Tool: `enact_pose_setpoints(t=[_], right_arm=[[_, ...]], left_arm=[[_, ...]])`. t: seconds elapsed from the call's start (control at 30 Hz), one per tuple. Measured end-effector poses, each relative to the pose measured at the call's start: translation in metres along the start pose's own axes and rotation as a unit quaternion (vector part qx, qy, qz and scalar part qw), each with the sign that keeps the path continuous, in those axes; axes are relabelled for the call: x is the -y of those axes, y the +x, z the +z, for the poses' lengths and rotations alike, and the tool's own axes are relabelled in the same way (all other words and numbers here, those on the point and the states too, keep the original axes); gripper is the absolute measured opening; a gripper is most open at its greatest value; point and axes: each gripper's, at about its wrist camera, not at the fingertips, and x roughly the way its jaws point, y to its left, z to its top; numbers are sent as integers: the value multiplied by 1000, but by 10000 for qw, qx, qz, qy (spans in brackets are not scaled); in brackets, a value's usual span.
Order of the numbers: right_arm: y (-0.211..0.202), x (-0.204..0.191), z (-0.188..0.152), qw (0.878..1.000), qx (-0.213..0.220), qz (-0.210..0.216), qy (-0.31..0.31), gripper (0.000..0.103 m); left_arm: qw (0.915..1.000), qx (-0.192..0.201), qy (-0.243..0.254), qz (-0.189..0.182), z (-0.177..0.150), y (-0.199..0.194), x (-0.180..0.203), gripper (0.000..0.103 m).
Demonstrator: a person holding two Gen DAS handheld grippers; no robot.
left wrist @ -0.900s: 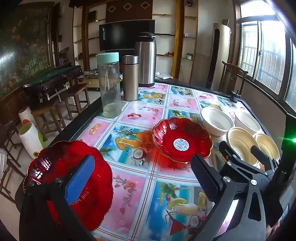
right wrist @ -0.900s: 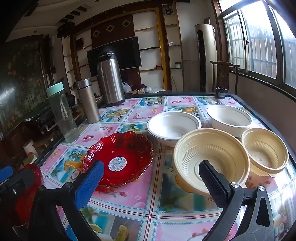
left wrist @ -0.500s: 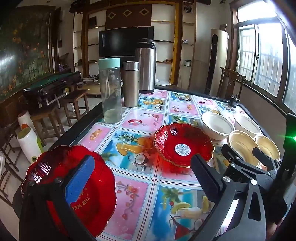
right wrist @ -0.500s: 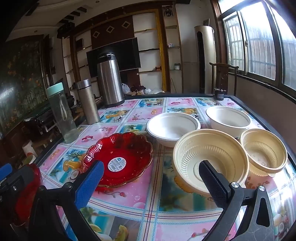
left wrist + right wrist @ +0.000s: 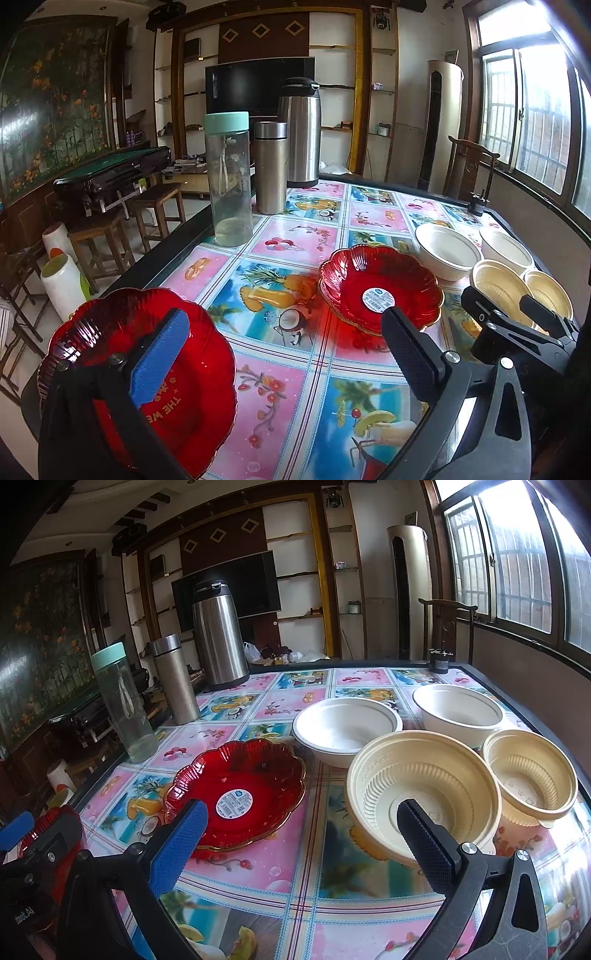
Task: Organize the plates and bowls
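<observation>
While both grippers hover low over the near edge of the table (image 5: 280, 701), the left gripper (image 5: 284, 345) has its fingers spread wide, empty, its blue finger over a red plate (image 5: 207, 391) at the near left corner. The right gripper (image 5: 301, 834) is spread wide too, gripping nothing. A second red plate (image 5: 255, 775) sits mid-table, two white bowls (image 5: 347, 727) beyond it, two cream bowls (image 5: 421, 790) to the right, touching.
</observation>
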Motion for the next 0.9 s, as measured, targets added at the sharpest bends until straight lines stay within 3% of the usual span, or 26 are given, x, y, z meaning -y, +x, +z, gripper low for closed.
enact_pose_setpoints(t=[0.9], right_arm=[[7,-2,0,9996,-238,146,3,103]], left_arm=[[9998,42,97,168,-13,25,1,103]])
